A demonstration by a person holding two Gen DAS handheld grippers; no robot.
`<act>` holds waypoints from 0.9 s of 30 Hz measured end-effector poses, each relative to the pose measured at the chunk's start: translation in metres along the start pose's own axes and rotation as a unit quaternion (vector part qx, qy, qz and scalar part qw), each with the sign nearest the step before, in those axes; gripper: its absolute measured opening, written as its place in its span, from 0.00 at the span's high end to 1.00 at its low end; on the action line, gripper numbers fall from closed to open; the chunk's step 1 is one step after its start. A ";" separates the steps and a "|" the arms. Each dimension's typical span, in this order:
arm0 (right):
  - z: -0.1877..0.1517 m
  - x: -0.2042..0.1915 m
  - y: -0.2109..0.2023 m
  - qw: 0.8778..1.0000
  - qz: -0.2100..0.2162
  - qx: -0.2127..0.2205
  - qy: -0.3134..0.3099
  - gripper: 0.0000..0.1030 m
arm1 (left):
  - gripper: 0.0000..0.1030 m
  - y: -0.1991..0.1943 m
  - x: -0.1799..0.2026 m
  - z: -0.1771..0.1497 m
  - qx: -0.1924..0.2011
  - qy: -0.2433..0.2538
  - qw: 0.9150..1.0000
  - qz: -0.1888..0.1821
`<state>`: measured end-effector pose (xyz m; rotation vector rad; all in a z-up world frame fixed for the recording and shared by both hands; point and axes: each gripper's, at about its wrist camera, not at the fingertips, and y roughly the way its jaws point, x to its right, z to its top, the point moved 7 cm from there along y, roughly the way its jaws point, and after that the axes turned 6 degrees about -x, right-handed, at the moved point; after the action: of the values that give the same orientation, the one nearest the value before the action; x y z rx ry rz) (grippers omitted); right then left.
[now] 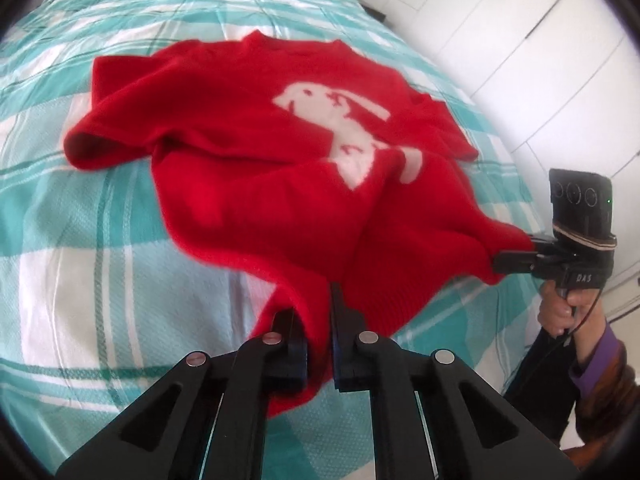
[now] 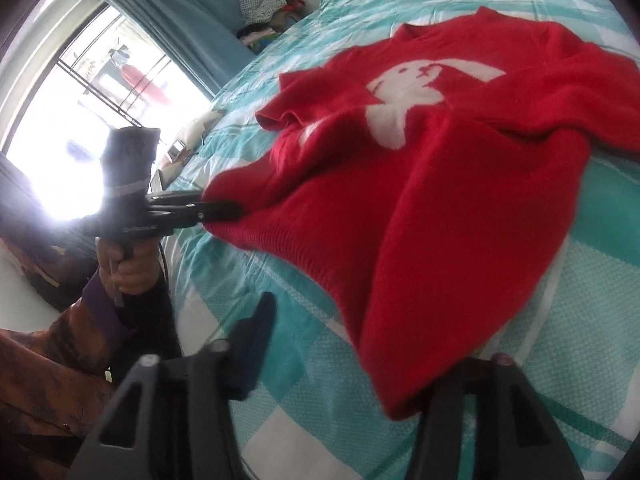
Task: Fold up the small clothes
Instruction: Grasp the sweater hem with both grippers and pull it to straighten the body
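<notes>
Red sweater (image 1: 248, 184) — teal-checked bedspread (image 1: 80, 264)

Setting: home bedroom | Evidence: bed with teal-and-white checked cover (image 1: 100, 240) fills centre | white wardrobe doors (image 1: 540, 40) upper right | curtained window (image 2: 100, 92) upper left | clothes pile (image 2: 268, 12) top centre

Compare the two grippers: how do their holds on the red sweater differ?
The left gripper is shut on the sweater hem, fingers close together; the right gripper stands wide open in its own view. Cloth sits between the left gripper's fingers, but only lies against one finger of the right gripper. Both are at the lifted hem.
</notes>
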<state>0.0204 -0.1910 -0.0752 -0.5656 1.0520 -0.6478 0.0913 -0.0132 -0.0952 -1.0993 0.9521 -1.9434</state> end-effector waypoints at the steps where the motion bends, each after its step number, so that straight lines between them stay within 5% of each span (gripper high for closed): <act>1: 0.011 0.008 -0.012 0.999 0.024 0.038 0.025 0.77 | 0.93 -0.003 -0.007 0.011 0.016 -0.020 1.000 0.003; 5: 0.049 0.068 -0.046 0.976 0.002 0.166 0.140 0.73 | 0.82 -0.001 -0.053 0.043 0.055 -0.129 0.990 0.021; 7: 0.052 0.089 -0.047 0.970 -0.034 0.173 0.168 0.35 | 0.71 0.007 -0.066 0.040 0.046 -0.150 0.987 0.026; 9: 0.046 0.094 -0.046 0.972 -0.042 0.160 0.170 0.33 | 0.69 0.007 -0.070 0.031 0.037 -0.156 0.987 0.029; 13: 0.024 0.092 -0.060 0.968 -0.031 0.148 0.202 0.27 | 0.42 -0.019 -0.068 0.003 0.042 -0.160 0.985 0.041; 21: -0.041 0.060 -0.031 0.987 -0.114 0.025 0.114 0.23 | 0.41 -0.007 -0.028 -0.057 -0.013 -0.116 0.993 0.023; 24: -0.028 0.055 -0.016 0.985 -0.165 0.028 0.051 0.29 | 0.52 0.007 -0.008 -0.049 -0.009 -0.044 0.997 0.070; 26: -0.019 0.053 -0.008 0.983 -0.180 0.019 0.025 0.49 | 0.82 0.019 -0.004 -0.043 -0.010 -0.023 0.996 0.082; 27: -0.017 0.052 -0.005 0.984 -0.177 0.013 0.025 0.82 | 0.97 0.024 -0.001 -0.043 -0.017 -0.023 0.997 0.073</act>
<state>0.0216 -0.2346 -0.1097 -0.7237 0.9970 -0.9905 0.0581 -0.0129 -0.1319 -1.0577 1.0151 -1.7831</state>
